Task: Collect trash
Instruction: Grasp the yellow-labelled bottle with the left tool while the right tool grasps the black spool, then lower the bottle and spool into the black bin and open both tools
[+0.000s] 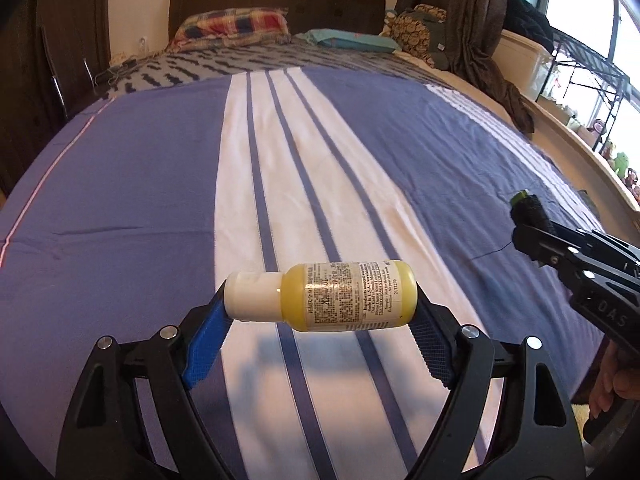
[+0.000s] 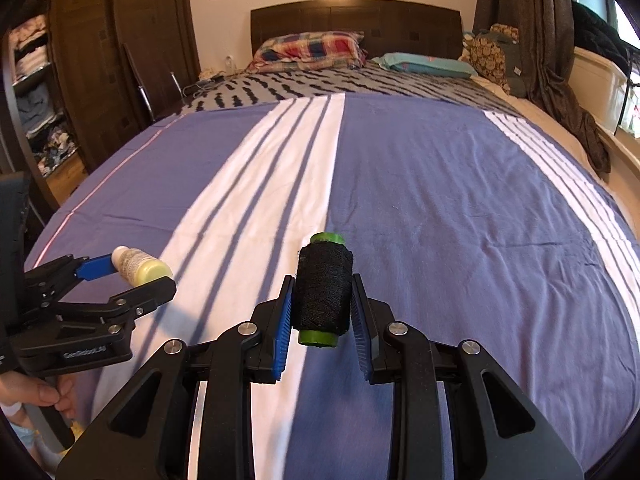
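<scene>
Daylit bedroom, striped bed (image 2: 400,184), dark headboard (image 2: 356,16)

There was one small yellow bottle (image 1: 340,296) with a white cap. There was one spool of black thread (image 2: 322,294) with green ends. Two grippers were there, the left gripper (image 1: 320,320) and the right gripper (image 2: 322,320), and each had two fingers. On the one bed (image 2: 440,200) lay two pillows, one checked pillow (image 2: 312,50) and one blue-green pillow (image 2: 424,64).

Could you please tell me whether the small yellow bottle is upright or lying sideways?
Sideways: the small yellow plastic bottle lies level across the left claw, white cap against one pad, base against the other.
</scene>
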Demonstrator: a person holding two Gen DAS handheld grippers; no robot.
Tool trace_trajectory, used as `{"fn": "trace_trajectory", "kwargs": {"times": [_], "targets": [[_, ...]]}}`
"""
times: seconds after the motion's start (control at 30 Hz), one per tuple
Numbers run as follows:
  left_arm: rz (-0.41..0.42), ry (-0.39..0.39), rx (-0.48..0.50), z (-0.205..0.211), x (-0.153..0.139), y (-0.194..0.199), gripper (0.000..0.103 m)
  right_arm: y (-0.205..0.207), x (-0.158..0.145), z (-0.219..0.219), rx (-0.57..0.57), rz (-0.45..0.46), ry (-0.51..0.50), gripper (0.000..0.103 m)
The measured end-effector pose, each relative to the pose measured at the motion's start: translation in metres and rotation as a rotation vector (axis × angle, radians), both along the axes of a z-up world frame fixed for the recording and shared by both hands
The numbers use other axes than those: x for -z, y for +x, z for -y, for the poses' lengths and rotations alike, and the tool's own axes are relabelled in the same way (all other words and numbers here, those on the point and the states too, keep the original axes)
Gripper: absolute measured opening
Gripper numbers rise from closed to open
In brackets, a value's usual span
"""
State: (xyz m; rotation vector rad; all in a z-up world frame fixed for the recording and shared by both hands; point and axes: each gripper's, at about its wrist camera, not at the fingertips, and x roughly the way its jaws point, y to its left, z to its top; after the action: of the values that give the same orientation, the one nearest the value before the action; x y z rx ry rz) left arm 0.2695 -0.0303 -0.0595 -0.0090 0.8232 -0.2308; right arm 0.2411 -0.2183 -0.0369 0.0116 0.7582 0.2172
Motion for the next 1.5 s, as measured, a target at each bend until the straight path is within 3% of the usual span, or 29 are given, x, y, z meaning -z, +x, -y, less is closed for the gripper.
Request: {"fn": "trace_trajectory", "kwargs": {"times": [0.4,0.73,1.13,1.5], "targets": [[0.102,-0.012,0.029,0.007,-0.051,-0.107,0.079,-0.087,-0.045,-0.004,-0.025,0.105,0.003,0.028],[0.143,-0.021,0.029,0.006,-0.051,-0.182,0.079,-0.155,-0.044,0.002,-0.049,0.139,0.047,0.028],[0.076,-0.033,0.031,0.009,0.000,-0.245,0.079,-0.220,0.005,0.005,-0.049,0.073,0.059,0.028],[-0.131,-0.021,0.019,-0.008,0.089,-0.272,0.079,-0.246,0.079,-0.006,-0.069,-0.114,0.051,0.028]]}}
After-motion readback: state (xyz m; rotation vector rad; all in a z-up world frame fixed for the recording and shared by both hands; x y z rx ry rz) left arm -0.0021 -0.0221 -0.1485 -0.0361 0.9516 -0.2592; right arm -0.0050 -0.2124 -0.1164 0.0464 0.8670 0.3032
